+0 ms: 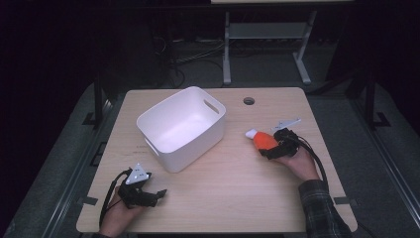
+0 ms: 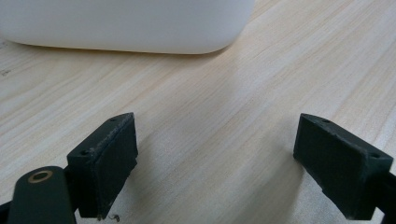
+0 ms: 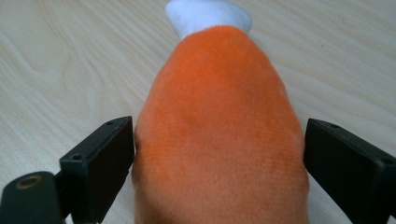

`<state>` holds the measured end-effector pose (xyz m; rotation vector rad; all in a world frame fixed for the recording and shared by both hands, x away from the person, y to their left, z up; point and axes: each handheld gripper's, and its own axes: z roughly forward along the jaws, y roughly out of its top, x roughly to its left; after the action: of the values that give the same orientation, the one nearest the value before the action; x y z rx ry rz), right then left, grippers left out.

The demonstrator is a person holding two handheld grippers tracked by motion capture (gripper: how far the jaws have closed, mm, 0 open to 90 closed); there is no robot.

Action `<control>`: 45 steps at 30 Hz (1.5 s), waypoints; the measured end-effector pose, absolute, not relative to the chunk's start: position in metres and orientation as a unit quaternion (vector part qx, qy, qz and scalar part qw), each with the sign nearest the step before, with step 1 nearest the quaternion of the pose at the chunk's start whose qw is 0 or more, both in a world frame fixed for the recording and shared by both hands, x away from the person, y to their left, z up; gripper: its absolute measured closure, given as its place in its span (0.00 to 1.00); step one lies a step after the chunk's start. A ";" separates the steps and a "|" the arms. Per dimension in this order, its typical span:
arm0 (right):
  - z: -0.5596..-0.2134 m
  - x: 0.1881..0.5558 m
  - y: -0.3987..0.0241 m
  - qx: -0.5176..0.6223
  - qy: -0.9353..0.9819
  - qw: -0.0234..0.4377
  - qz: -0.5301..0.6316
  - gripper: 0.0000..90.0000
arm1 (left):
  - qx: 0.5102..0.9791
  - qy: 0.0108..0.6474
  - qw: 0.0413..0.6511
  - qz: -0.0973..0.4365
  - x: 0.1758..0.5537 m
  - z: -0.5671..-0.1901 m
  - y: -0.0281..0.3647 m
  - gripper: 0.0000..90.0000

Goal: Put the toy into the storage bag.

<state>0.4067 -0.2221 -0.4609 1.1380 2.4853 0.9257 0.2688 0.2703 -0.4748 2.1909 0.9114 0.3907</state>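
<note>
Right gripper [image 1: 270,147] straddles the orange plush toy [image 3: 219,135], which lies on the table [image 1: 237,193] between its jaws, white tip [image 3: 208,14] pointing away from the gripper. The left pad [image 3: 100,172] sits at the fabric's flank, the right one has a thin gap beside it — so the jaws are spread around the toy, not yet pinching it. Likely risks: the plush is soft and rounded, so a squeeze this far back on the wide end could push it forward out of the jaws, or catch pile only and let it sag and drop on lifting. Closing while low on the wood could also drag the pads across the table. Left gripper [image 1: 148,196] rests on the table well off to the side, jaws wide apart with nothing between them but bare wood. Beyond it, and across from the right gripper past the toy's tip, stands the white bin [image 1: 181,126], open side up — its near wall and rim are what a carried toy would have to clear. Nothing else lies in between.
</note>
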 end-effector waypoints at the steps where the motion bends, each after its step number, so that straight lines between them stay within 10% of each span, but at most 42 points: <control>1: -0.461 0.407 -0.222 0.391 0.854 0.128 0.318 0.11 | 0.850 0.354 0.360 0.152 0.269 -0.475 0.270 0.14; 45: -0.445 0.392 -0.216 0.401 0.857 0.112 0.304 0.23 | 0.850 0.353 0.360 0.152 0.269 -0.475 0.270 0.14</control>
<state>0.3922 -0.2161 -0.4452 1.1777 2.5153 0.8921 0.2688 0.2703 -0.4748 2.1912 0.9113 0.3906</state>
